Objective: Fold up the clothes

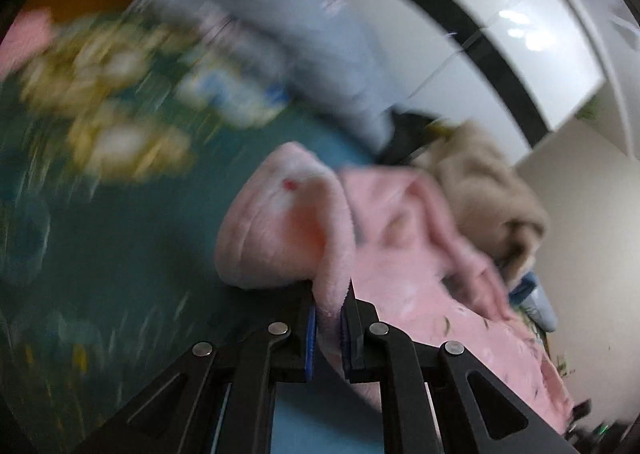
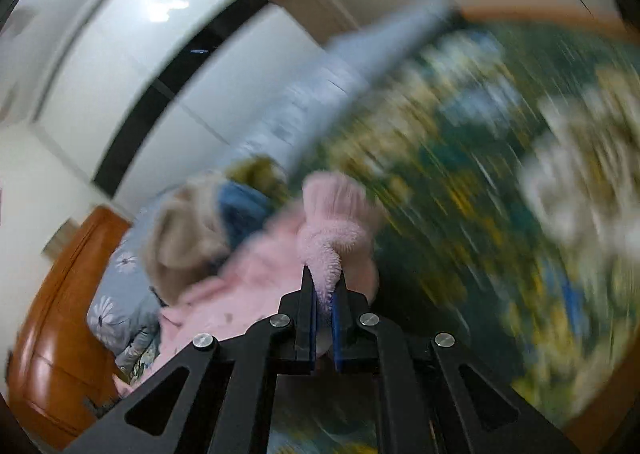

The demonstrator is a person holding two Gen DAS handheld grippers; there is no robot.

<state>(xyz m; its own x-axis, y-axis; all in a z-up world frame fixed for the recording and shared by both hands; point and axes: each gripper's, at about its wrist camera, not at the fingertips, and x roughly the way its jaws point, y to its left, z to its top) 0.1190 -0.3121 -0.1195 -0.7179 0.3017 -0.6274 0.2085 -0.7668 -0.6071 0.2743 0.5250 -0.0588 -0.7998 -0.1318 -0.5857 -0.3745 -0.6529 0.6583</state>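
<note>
left gripper clamped on fluffy pink garment fold, right gripper pinching another fuzzy end of it, garment on floral bedspread near its edge, beige garment touching beyond, motion-blurred

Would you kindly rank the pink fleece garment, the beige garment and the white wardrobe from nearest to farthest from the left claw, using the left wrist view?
1. pink fleece garment: clamped in the left claw.
2. beige garment: behind, to the right.
3. white wardrobe: far background, upper right.
</note>
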